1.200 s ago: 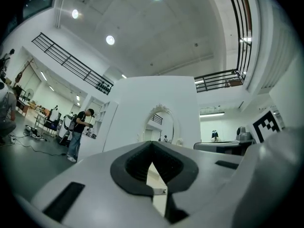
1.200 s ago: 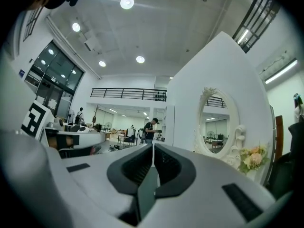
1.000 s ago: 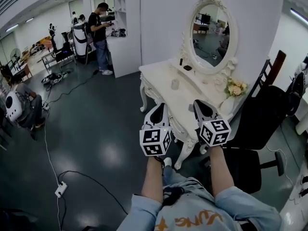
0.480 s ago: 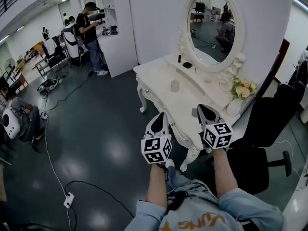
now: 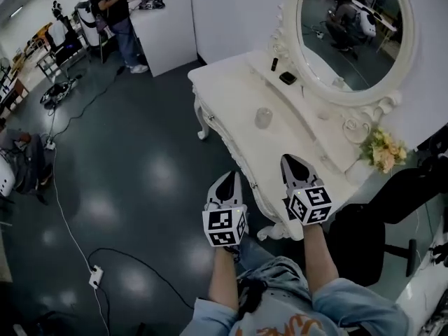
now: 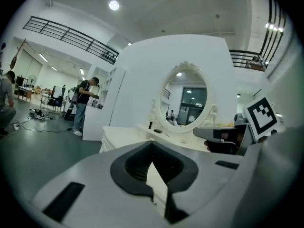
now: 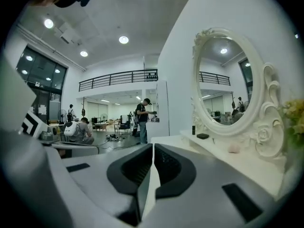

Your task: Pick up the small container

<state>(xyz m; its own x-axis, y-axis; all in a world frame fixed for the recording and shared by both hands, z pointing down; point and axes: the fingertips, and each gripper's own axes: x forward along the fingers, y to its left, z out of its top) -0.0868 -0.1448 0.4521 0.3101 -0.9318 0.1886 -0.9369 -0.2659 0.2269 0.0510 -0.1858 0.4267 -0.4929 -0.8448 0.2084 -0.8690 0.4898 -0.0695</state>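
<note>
The small container point(image 5: 263, 117), a pale see-through jar, stands on the white dressing table point(image 5: 224, 89) below the oval mirror point(image 5: 353, 33). Both grippers hover short of the table's near end, well away from the jar. My left gripper point(image 5: 228, 176) is over the dark floor just left of the table's corner, jaws together and empty. The right gripper point(image 5: 289, 160) is above the table's near edge, shut with nothing in it. In the left gripper view the table point(image 6: 123, 136) lies ahead, and the jar is not visible there.
A black box point(image 5: 287, 78) and a dark bottle point(image 5: 274, 64) sit on the raised shelf. Flowers point(image 5: 381, 149) stand at the right end. A black office chair point(image 5: 367, 240) is beside my right arm. People point(image 5: 115, 9) work far back; a cable and power strip point(image 5: 92, 276) lie on the floor.
The view has closed in on the dressing table, which now fills more of the frame. Both grippers stay side by side and shut, nearer the table's end.
</note>
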